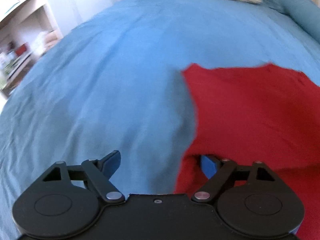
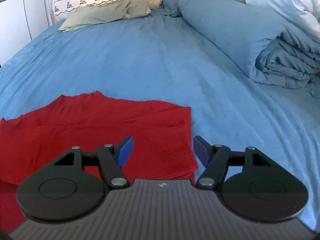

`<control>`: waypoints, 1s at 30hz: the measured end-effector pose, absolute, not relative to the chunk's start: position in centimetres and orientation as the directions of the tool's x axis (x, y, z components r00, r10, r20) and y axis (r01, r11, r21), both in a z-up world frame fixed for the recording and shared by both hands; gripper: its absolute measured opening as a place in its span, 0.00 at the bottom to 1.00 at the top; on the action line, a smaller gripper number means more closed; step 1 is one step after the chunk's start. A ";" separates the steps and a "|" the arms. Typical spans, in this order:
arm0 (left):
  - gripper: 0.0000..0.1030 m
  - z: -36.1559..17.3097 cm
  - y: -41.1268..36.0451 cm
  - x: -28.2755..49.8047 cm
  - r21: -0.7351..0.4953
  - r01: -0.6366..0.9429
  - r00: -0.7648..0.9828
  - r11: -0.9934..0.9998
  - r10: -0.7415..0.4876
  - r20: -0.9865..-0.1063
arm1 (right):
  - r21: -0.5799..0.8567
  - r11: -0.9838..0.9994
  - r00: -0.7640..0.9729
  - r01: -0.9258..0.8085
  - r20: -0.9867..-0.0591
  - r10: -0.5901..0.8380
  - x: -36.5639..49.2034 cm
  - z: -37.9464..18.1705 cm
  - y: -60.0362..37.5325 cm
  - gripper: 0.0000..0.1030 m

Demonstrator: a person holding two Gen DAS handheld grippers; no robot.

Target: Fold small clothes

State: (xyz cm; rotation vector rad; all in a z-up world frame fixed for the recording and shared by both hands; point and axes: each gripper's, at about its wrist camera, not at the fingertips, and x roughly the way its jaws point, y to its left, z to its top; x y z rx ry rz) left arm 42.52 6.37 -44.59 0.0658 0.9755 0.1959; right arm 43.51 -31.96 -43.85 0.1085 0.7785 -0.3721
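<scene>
A red knit garment (image 1: pixel 256 112) lies spread on the blue bedsheet (image 1: pixel 112 84). In the left wrist view it fills the right side. My left gripper (image 1: pixel 160 164) is open over the garment's left edge, with its right fingertip (image 1: pixel 208 165) over red cloth and its left one over the sheet. In the right wrist view the garment (image 2: pixel 96 124) lies at the lower left. My right gripper (image 2: pixel 162 150) is open over the garment's ribbed right corner (image 2: pixel 170 150), holding nothing.
A rolled blue duvet (image 2: pixel 250 36) and a white pillow (image 2: pixel 284 2) lie along the right side of the bed. A green pillowcase (image 2: pixel 108 15) lies at the headboard. White shelves (image 1: pixel 26 40) stand left of the bed.
</scene>
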 end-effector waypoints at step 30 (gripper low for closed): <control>0.72 -45.0 6.3 42.4 -0.191 0.132 0.451 0.973 -0.231 -0.862 | -0.005 0.947 0.631 0.321 -0.744 -0.218 46.0 -45.9 -28.1 0.80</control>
